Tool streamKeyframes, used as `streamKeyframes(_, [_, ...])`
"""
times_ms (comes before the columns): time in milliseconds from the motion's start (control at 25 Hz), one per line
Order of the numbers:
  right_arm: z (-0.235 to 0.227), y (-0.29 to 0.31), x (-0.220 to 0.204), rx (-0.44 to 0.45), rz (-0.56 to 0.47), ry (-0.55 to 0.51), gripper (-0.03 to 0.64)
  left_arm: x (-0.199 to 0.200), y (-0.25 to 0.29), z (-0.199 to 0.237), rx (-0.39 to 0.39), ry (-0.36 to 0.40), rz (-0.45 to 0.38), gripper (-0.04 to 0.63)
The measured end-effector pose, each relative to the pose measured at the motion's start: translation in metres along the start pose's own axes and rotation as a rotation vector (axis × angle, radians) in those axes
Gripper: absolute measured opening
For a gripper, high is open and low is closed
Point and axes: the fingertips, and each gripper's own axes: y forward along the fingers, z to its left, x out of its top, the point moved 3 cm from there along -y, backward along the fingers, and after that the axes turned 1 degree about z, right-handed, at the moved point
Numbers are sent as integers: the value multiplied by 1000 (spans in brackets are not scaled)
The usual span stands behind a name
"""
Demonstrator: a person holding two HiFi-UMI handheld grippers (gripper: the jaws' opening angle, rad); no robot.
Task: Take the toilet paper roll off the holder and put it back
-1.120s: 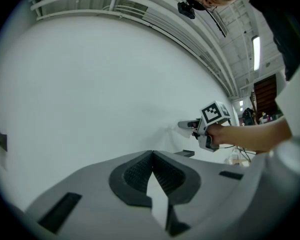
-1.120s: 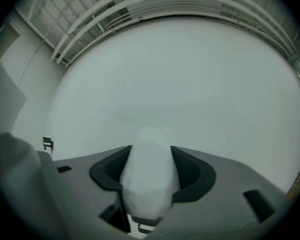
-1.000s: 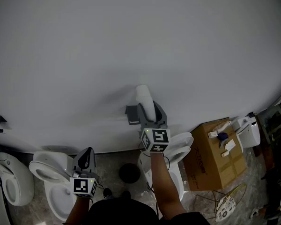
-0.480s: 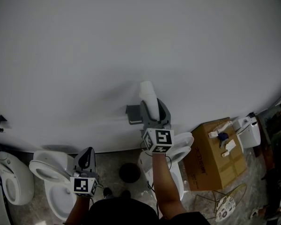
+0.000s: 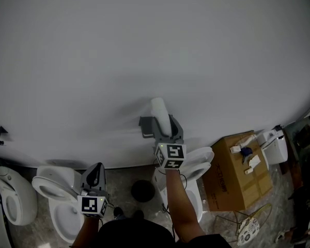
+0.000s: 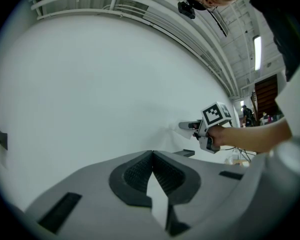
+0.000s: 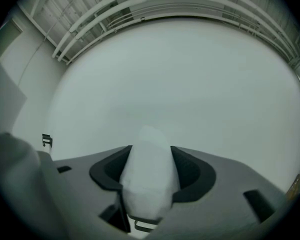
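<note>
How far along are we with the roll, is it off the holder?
Done, apparently: the toilet paper roll is off the holder. In hand: the right claw grips the roll just beside the holder. Left: seating it back on. The left claw is shut and empty.

the white toilet paper roll [image 5: 160,111], gripped upright off the grey wall holder [image 5: 146,127], is just beside it.

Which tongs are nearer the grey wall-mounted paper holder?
Right. The right tongs sit beside the grey wall-mounted holder, clamped on the white toilet paper roll; the left tongs hang well below, to its left.
</note>
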Motion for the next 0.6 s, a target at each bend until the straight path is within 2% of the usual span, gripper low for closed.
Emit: streamKeyframes(600, [6, 15, -88, 17, 189, 27, 238, -4, 1, 4, 10, -2, 9, 3])
